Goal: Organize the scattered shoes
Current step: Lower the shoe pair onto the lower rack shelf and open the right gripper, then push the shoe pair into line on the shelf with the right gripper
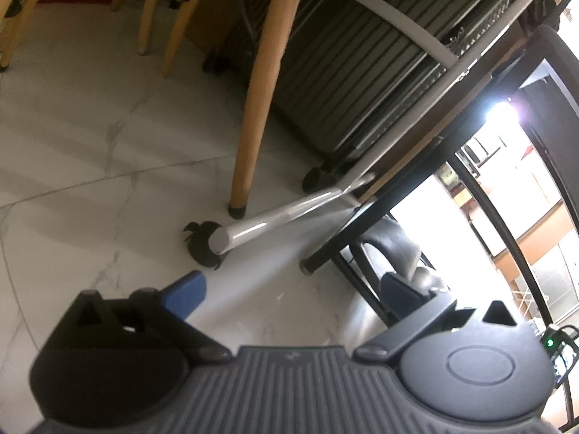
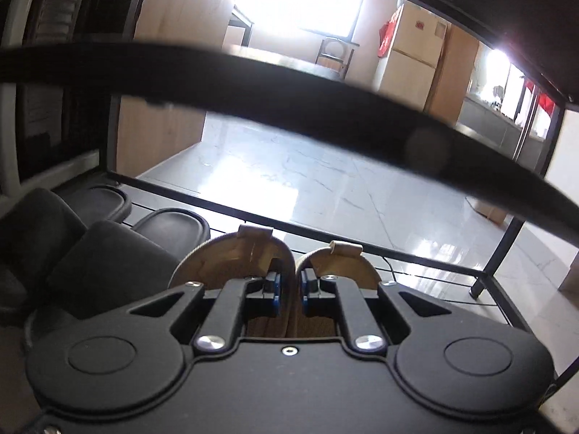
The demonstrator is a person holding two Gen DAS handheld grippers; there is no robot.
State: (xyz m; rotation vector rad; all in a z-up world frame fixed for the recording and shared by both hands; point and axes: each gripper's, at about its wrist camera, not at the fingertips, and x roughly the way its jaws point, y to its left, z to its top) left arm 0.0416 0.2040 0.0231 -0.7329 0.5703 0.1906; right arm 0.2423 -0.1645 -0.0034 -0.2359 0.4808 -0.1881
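Note:
In the right wrist view my right gripper [image 2: 289,291] is shut on the touching inner edges of a pair of tan slippers [image 2: 231,256], which sit on the lower shelf of a black metal shoe rack [image 2: 362,242]. A pair of black slippers [image 2: 108,256] lies on the same shelf just left of them. In the left wrist view my left gripper [image 1: 289,289] is open and empty above the white marble floor. The black slippers [image 1: 401,249] and the rack's edge [image 1: 343,246] show at its right.
A wooden chair leg [image 1: 253,115] and a grey chair base with a black caster [image 1: 206,246] stand ahead of the left gripper. A dark ribbed cabinet [image 1: 362,72] is behind them. The rack's upper bar [image 2: 289,97] crosses above the right gripper. Cardboard boxes [image 2: 416,61] stand far off.

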